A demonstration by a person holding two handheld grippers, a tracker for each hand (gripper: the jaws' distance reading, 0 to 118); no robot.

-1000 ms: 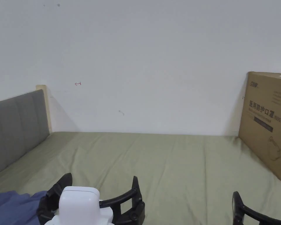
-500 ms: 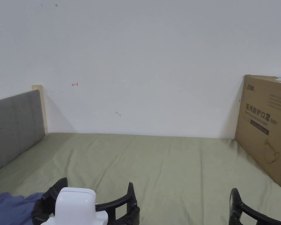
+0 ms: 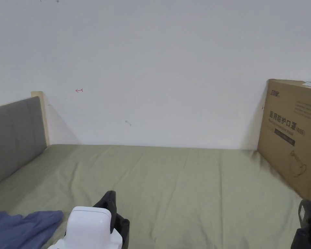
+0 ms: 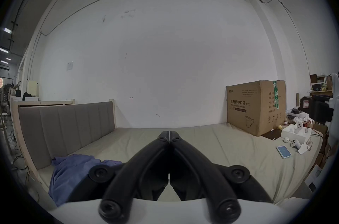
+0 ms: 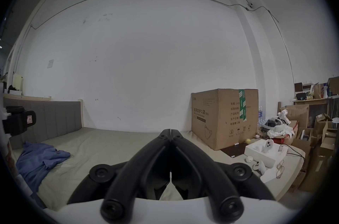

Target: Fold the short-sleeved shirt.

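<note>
A blue short-sleeved shirt [image 3: 20,227] lies crumpled on the green bed sheet [image 3: 184,181] at the near left, beside the grey headboard; it also shows as the shirt [image 4: 73,173] and the shirt [image 5: 38,160]. My left gripper [image 3: 111,201] hovers above the sheet just right of the shirt, jaws pressed together with nothing between them, as its own view shows at the left gripper [image 4: 169,133]. My right gripper [image 3: 308,214] is at the lower right edge; in its own view the right gripper [image 5: 171,131] is shut and empty too.
A large cardboard box [image 3: 294,136] stands on the bed's right side against the wall. The grey headboard [image 3: 14,136] bounds the left. A phone [image 4: 283,151], a white box [image 5: 264,151], a controller [image 5: 259,166] and glasses lie at the bed's right end.
Both grippers' jaws have gone from spread open to shut. The head camera has swung slightly, shifting the scene leftward.
</note>
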